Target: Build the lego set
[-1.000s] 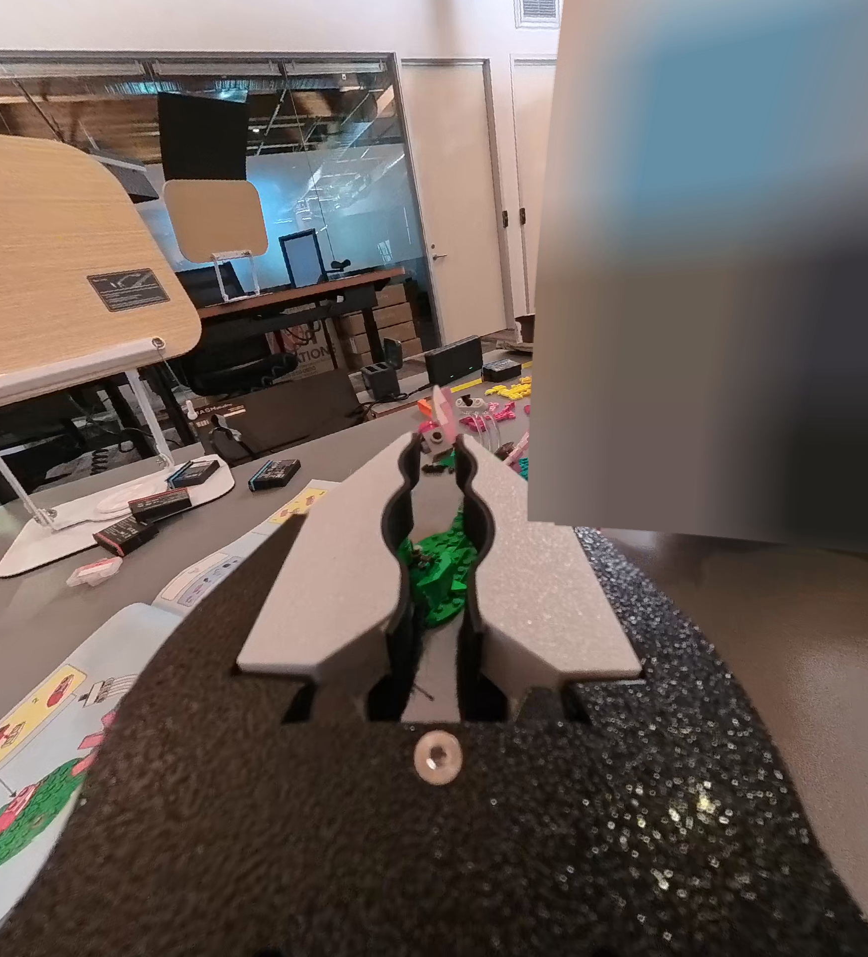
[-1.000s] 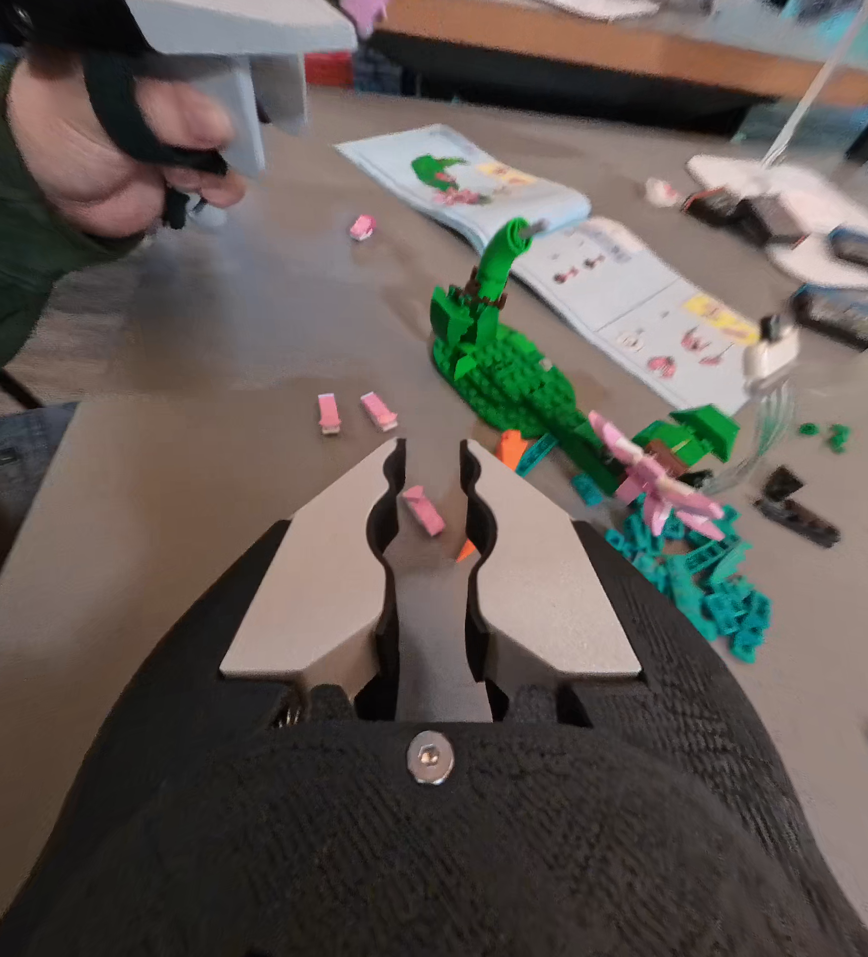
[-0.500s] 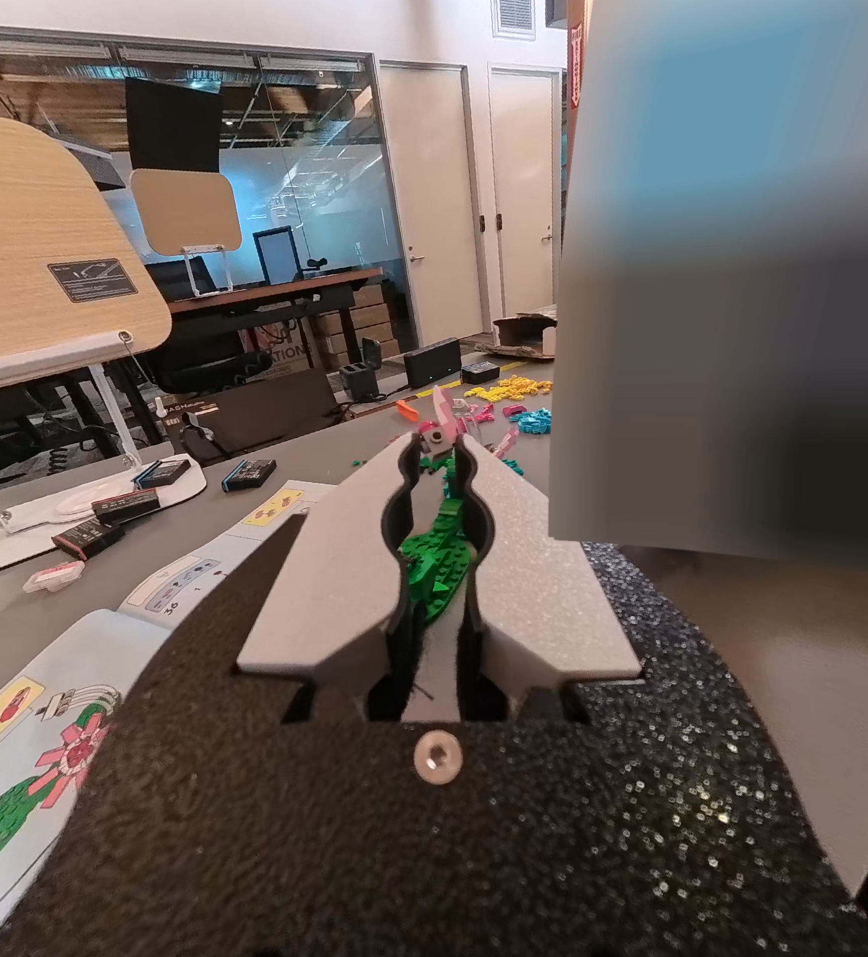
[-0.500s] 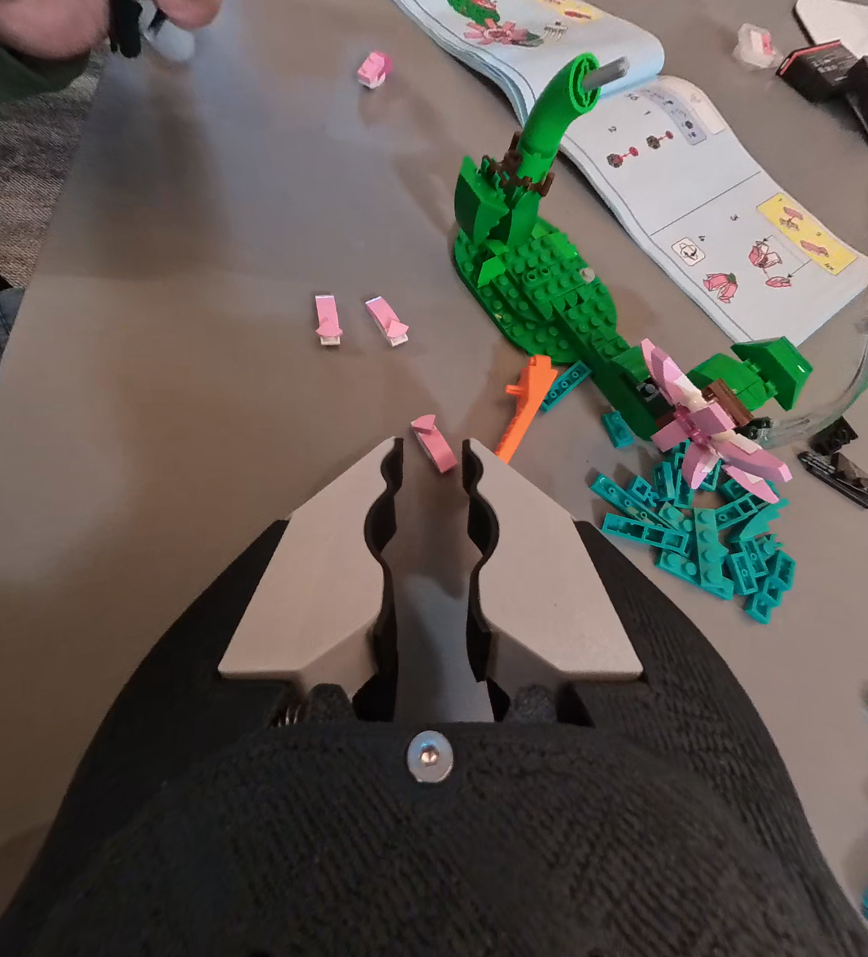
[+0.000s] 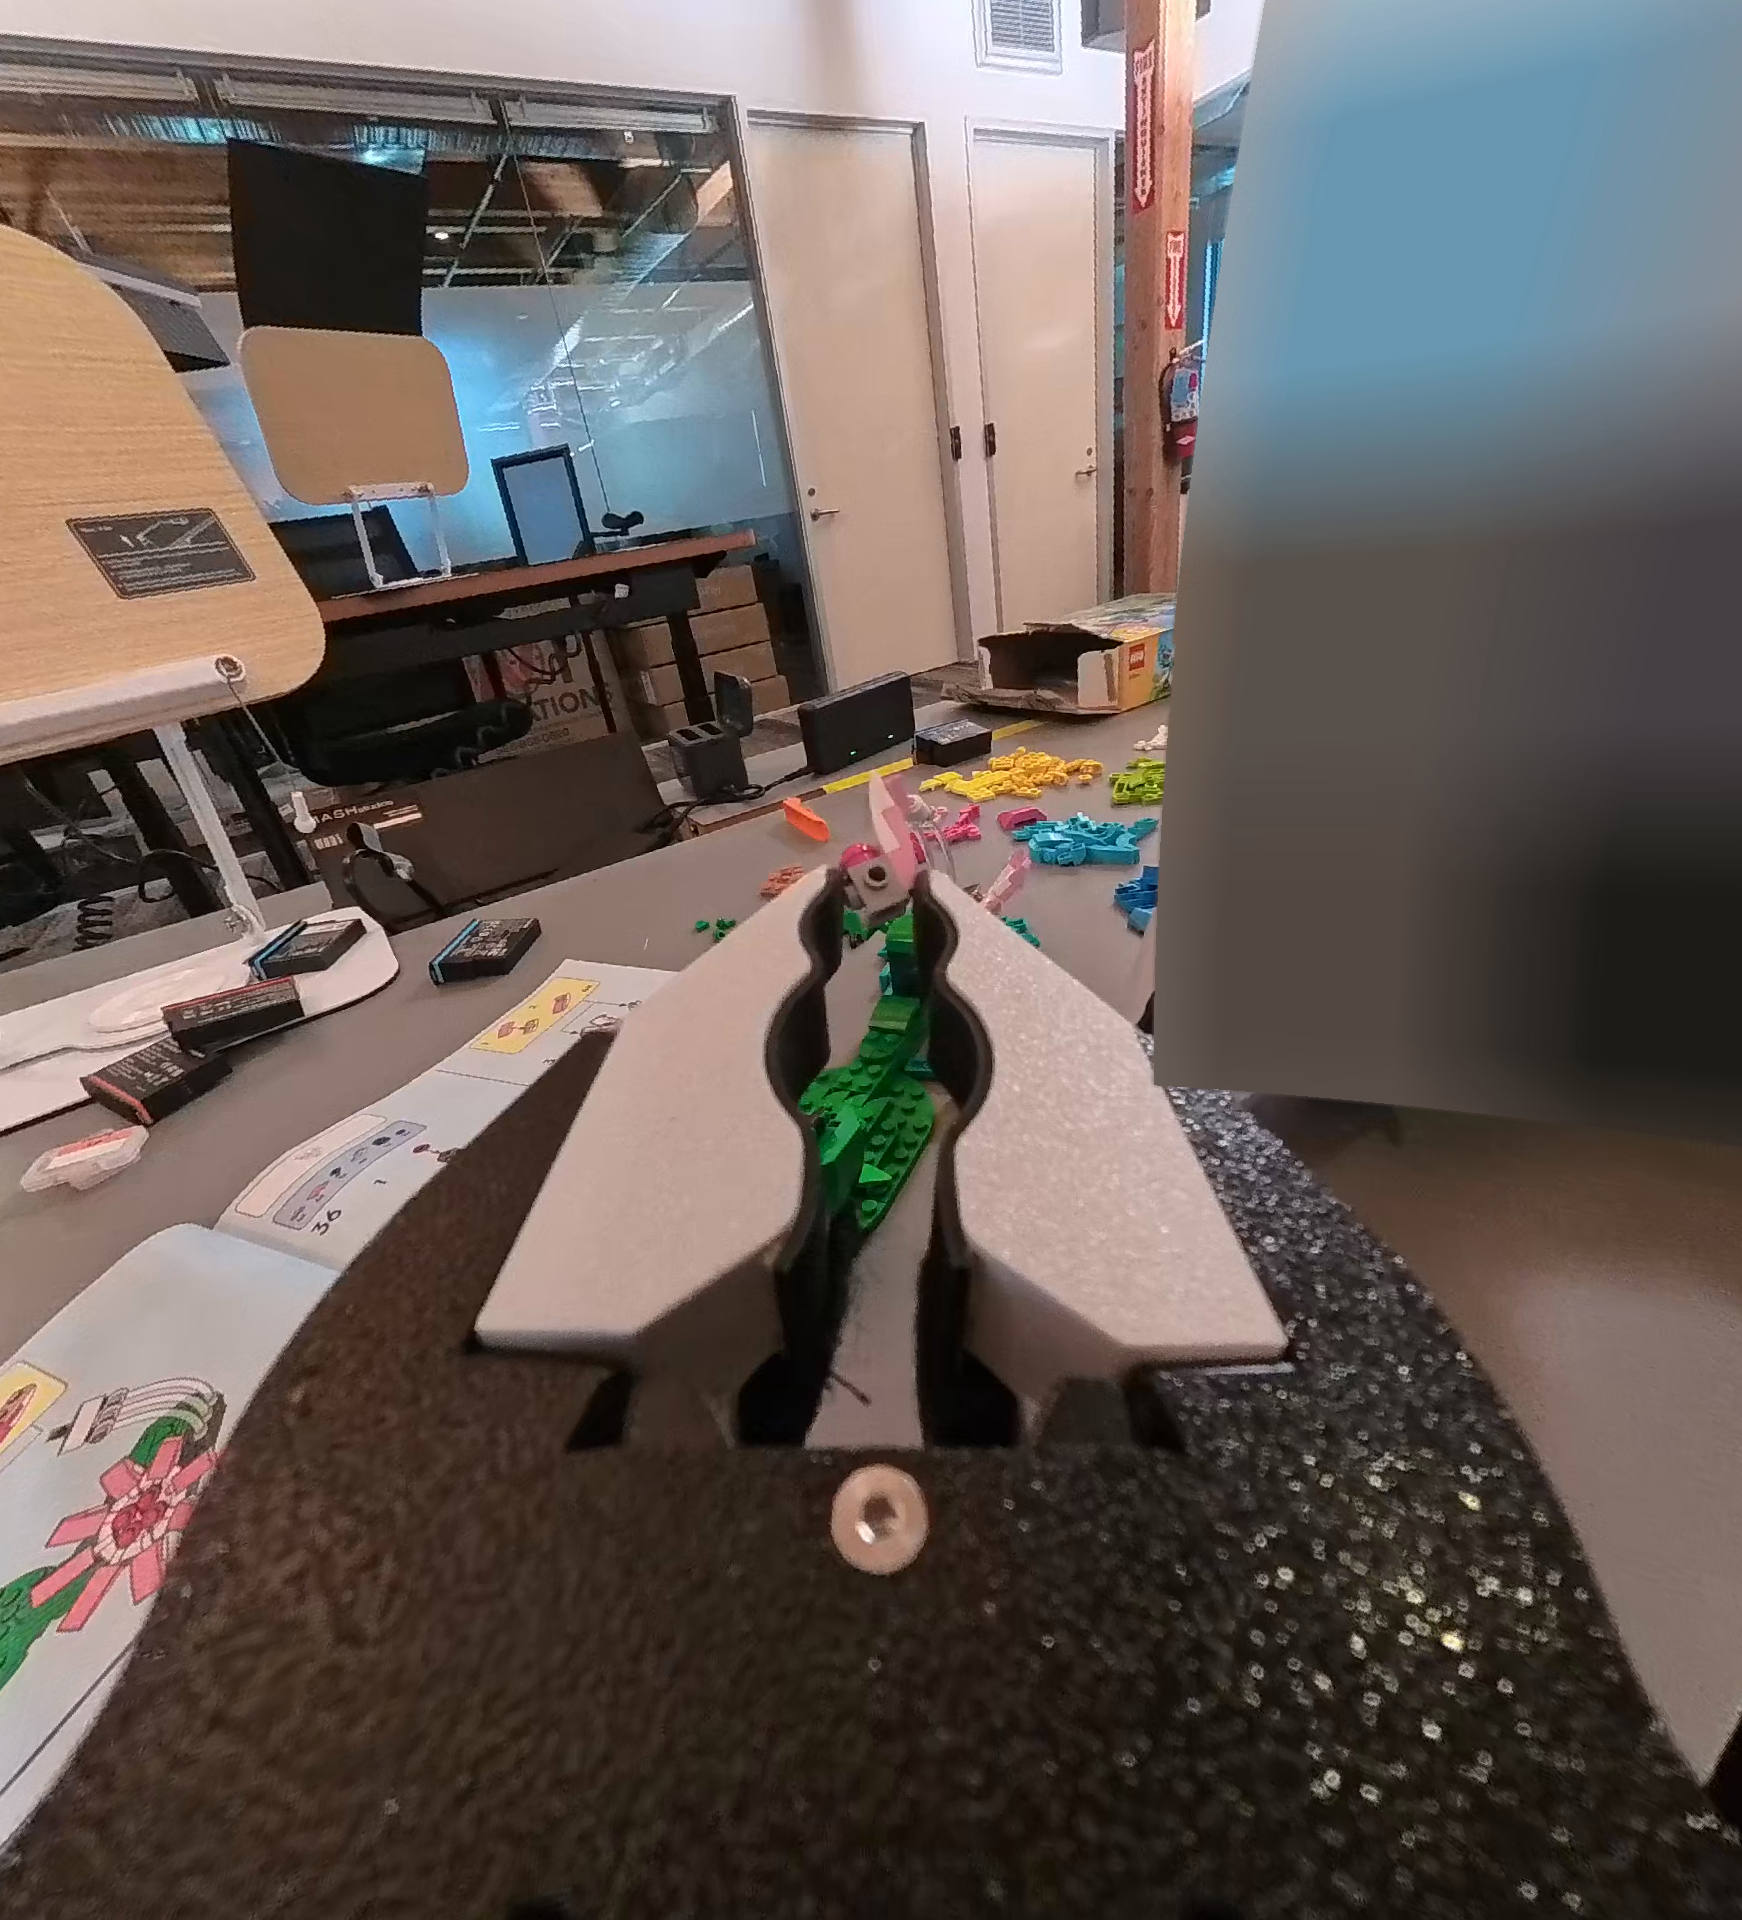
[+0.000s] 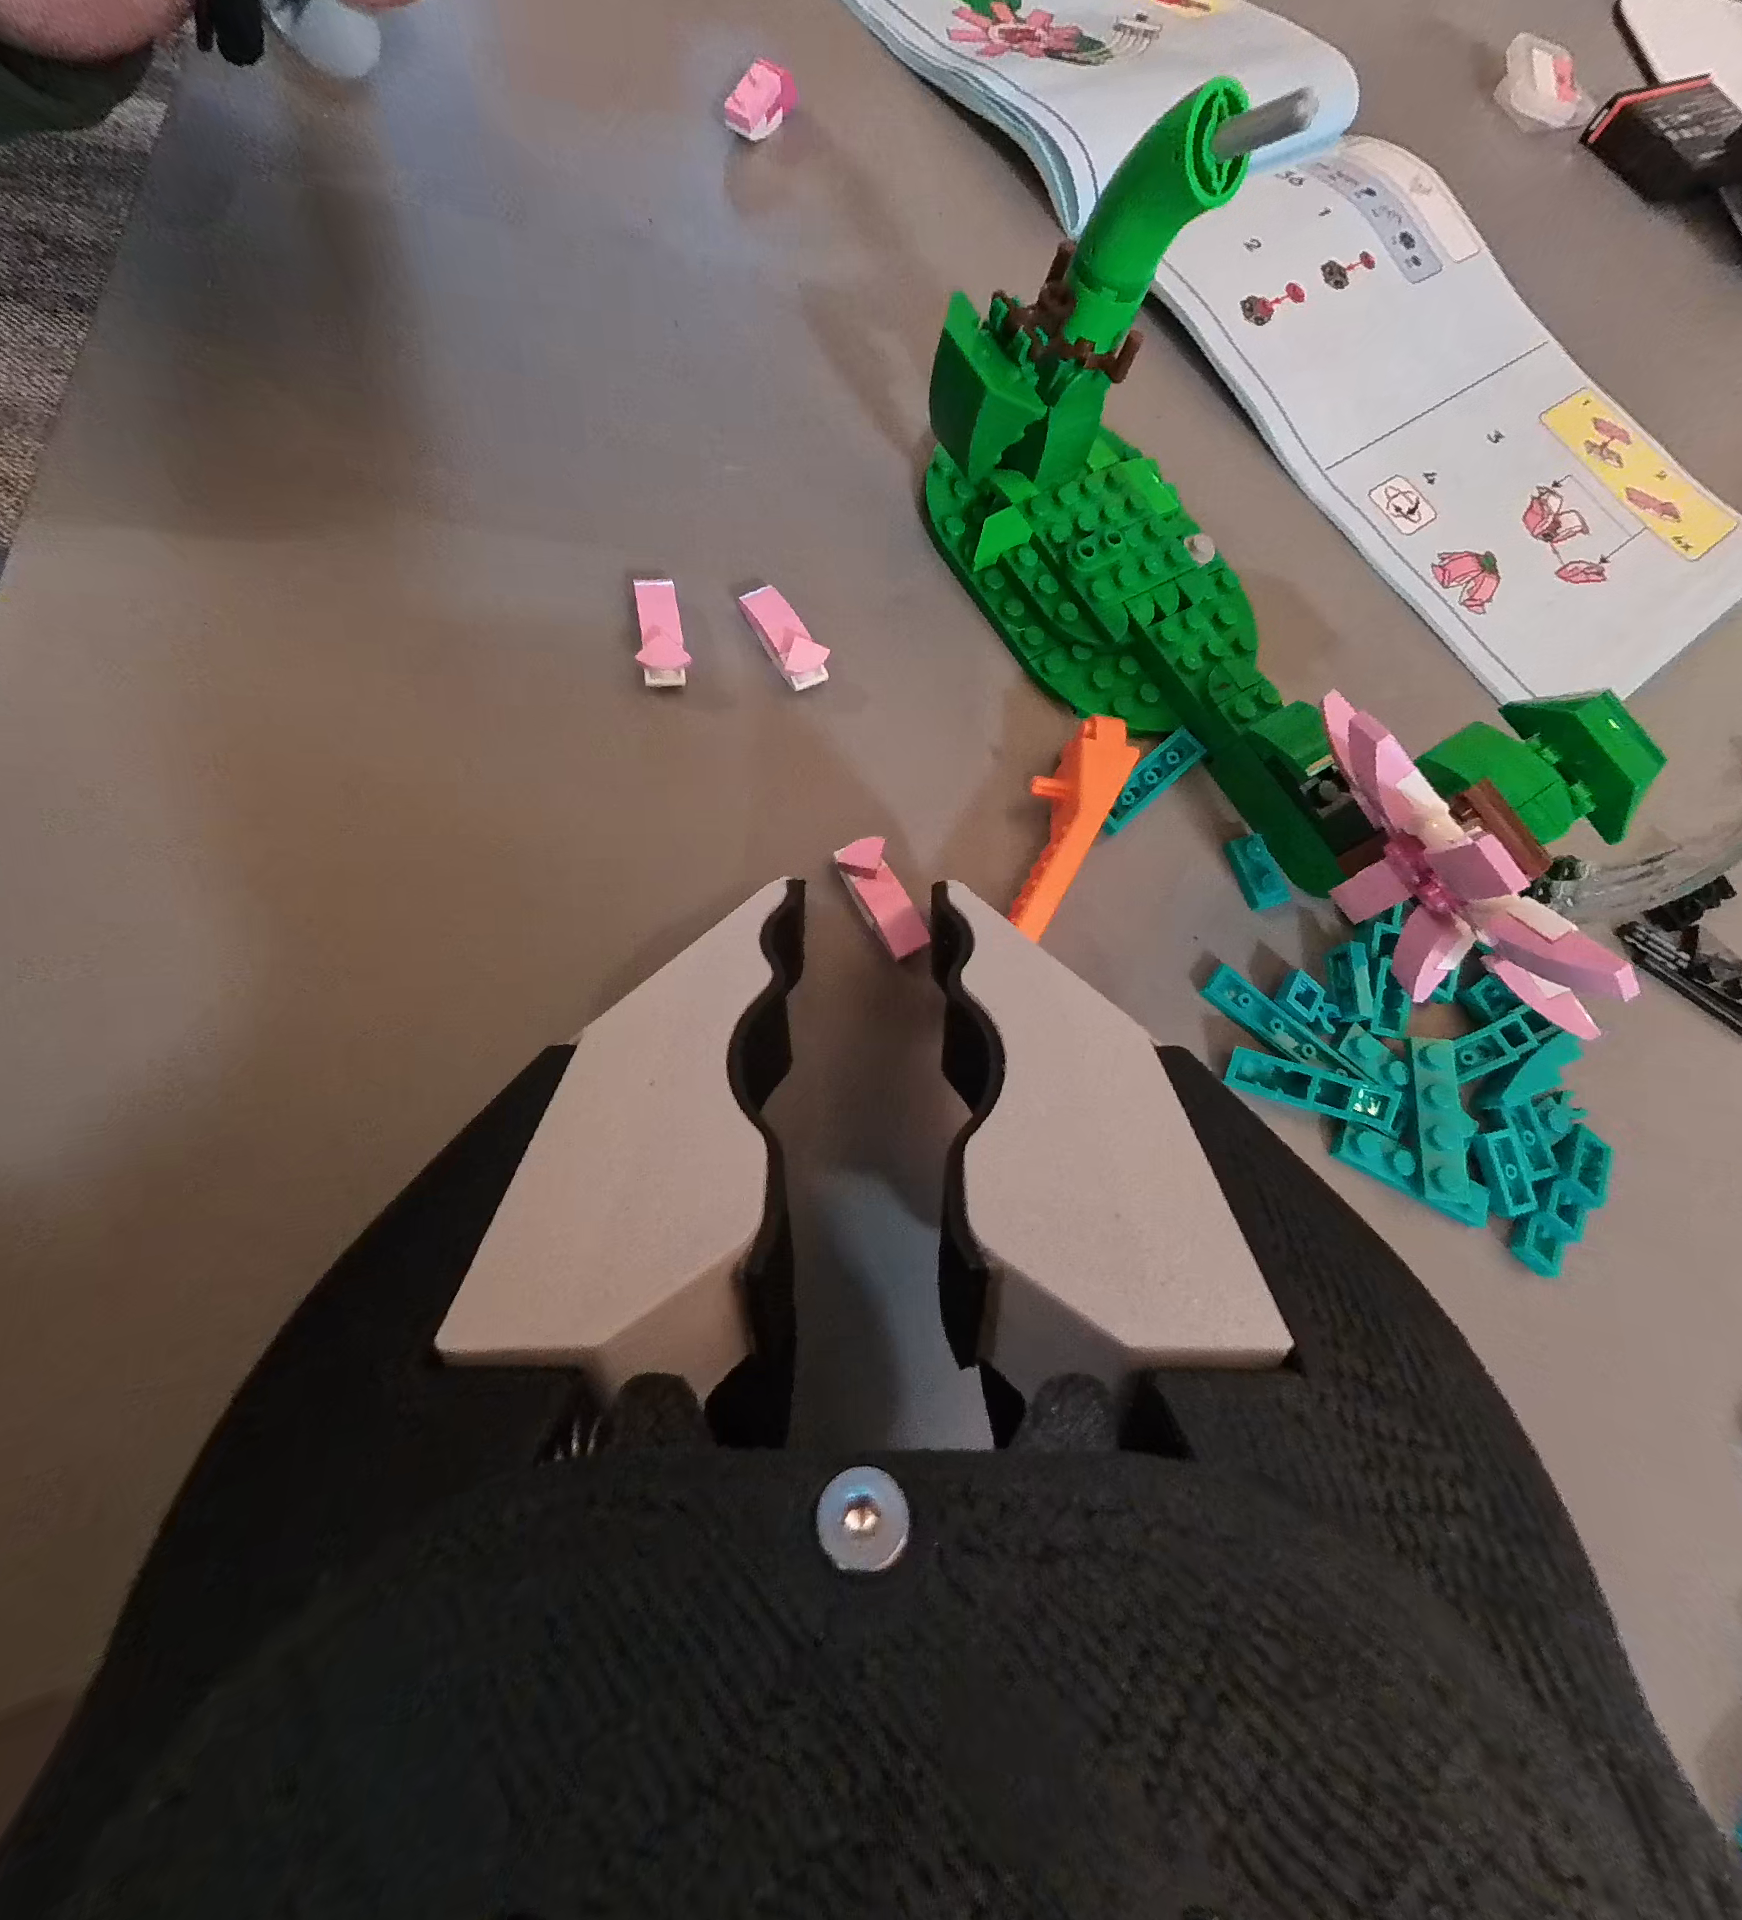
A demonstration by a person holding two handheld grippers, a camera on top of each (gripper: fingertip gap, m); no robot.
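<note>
My left gripper (image 5: 877, 896) is shut on a small flower core piece (image 5: 882, 868), grey with a pink petal, held above the table. The green lego base (image 5: 867, 1122) shows between its fingers. In the right wrist view the green base (image 6: 1085, 561) with its curved stem (image 6: 1147, 197) stands on the grey table (image 6: 379, 831). My right gripper (image 6: 867, 896) is open, low over the table. A loose pink petal piece (image 6: 882, 904) lies between its fingertips, close to the right finger (image 6: 960, 935). Two more pink petals (image 6: 659, 634) (image 6: 784, 639) lie farther ahead.
An open instruction booklet (image 6: 1469, 416) lies beyond the base. An orange brick separator (image 6: 1075, 821), a finished pink flower (image 6: 1449, 894) and a teal brick pile (image 6: 1418, 1101) sit to the right. Another pink piece (image 6: 758, 99) lies far ahead. Black boxes (image 5: 223, 1013) lie at left.
My right gripper has dropped and moved in until the pink petal lies between its fingertips. My left gripper has turned a little to the right, still holding its piece.
</note>
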